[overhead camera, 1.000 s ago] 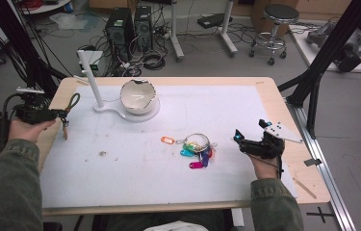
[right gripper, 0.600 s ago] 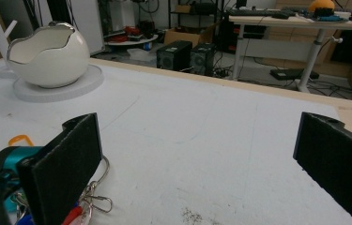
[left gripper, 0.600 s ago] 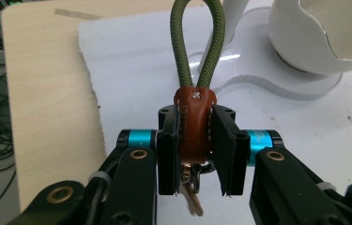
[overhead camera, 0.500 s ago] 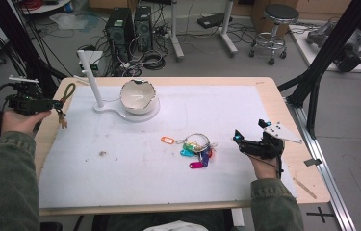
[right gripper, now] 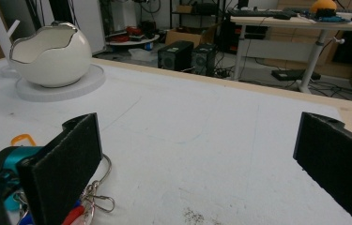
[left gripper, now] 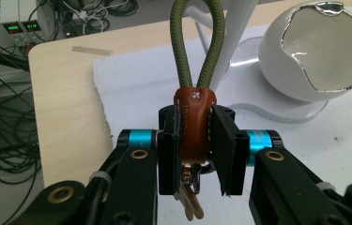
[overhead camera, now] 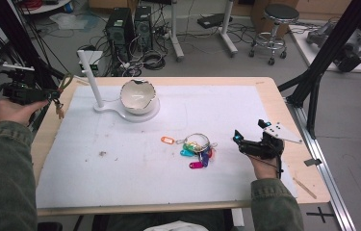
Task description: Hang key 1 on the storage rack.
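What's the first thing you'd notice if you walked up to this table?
Probably the white bowl shaped like a cracked egg, sitting on its stand at the back of the white mat. Then the left tongs, shut on a brown leather keychain with a green rope loop. A bunch of colourful key tags lies mid-table, beside the open right tongs.
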`<state>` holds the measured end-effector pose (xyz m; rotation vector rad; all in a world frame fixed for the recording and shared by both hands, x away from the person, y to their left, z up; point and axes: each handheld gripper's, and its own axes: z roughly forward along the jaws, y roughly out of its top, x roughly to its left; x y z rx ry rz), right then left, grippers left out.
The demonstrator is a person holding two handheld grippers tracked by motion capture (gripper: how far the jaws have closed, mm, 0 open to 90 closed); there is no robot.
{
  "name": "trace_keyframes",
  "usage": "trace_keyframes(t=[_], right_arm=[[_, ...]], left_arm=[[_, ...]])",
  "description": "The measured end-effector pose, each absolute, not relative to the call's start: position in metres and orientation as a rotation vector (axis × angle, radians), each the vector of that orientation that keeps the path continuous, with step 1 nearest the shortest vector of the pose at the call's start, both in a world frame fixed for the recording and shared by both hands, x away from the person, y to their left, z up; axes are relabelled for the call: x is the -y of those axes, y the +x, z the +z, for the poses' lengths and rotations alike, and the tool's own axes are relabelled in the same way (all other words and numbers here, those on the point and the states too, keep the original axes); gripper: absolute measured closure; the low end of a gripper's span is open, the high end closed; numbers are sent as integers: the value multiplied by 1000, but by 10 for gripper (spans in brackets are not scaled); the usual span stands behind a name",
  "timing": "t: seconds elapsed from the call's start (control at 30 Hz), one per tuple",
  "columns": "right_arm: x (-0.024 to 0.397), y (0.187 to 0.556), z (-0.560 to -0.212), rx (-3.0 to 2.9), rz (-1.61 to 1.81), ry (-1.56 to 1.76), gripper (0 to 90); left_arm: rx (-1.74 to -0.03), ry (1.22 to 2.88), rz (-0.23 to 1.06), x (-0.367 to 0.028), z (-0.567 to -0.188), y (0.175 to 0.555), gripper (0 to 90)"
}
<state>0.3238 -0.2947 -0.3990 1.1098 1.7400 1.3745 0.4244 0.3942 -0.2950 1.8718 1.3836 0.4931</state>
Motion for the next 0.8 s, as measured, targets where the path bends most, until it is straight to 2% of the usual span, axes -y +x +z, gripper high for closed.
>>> trace_keyframes(t=[0.23, 0.8], right_arm=[[295, 324, -400, -1742, 1369, 1100, 6], [295, 322, -400, -1749, 1365, 1103, 5]], left_arm=[[-1388, 1848, 441, -394, -294, 433, 728], [-1418, 1828, 420, -391, -304, 445, 727]])
